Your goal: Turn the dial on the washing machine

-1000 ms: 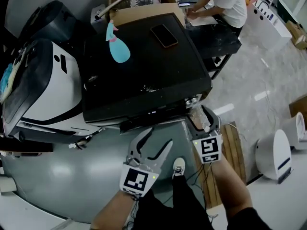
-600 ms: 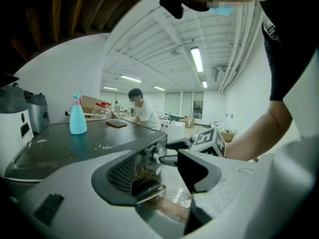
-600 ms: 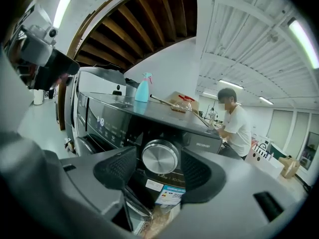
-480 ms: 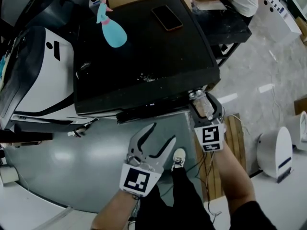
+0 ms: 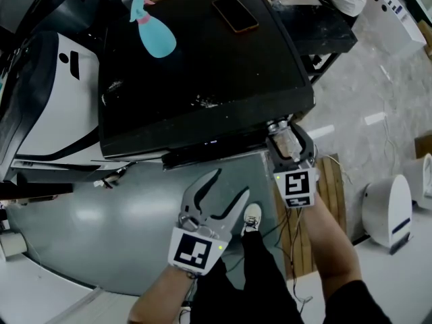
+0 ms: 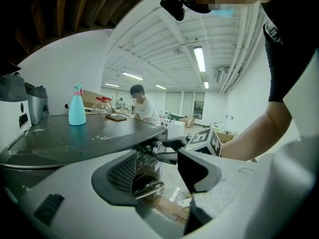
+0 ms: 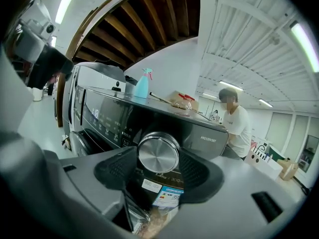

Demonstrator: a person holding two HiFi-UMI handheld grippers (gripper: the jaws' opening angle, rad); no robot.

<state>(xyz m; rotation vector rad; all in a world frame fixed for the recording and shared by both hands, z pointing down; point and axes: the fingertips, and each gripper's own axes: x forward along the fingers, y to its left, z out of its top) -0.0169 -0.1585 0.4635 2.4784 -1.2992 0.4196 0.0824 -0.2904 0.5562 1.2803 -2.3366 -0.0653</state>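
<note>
The round, brushed-silver metal dial (image 7: 158, 153) sits on the front control panel of the dark grey, glossy washing machine (image 5: 202, 66), towards the panel's right end and just under the overhanging lid. The right gripper (image 7: 158, 169) is released. Its jaws stand wide apart, one on each side of the dial, with the black ribbed pads (image 7: 117, 169) just beside the rim. Pressure on the rim cannot be confirmed. A coloured paper label (image 7: 168, 195) is stuck to the panel directly below the dial. The left gripper (image 6: 162, 176) is likewise released, its jaws apart with nothing between them. It hangs in front of the machine, to the left of the right gripper and apart from it. On the lid, a turquoise plastic spray bottle with a pink trigger (image 5: 154, 38) stands upright near the far left corner. A flat phone in a brown case (image 5: 235, 13) lies near the far edge, and white specks (image 5: 204, 102) are scattered towards the front edge. Just beside the machine on its left stands a white-and-black appliance (image 5: 61, 93). Beyond the machine, a person in a white shirt (image 7: 235, 124) is at a dark table. On the pale floor to the right lie a slatted wooden pallet (image 5: 331, 201) and, further right, a white rounded device (image 5: 387, 213).
</note>
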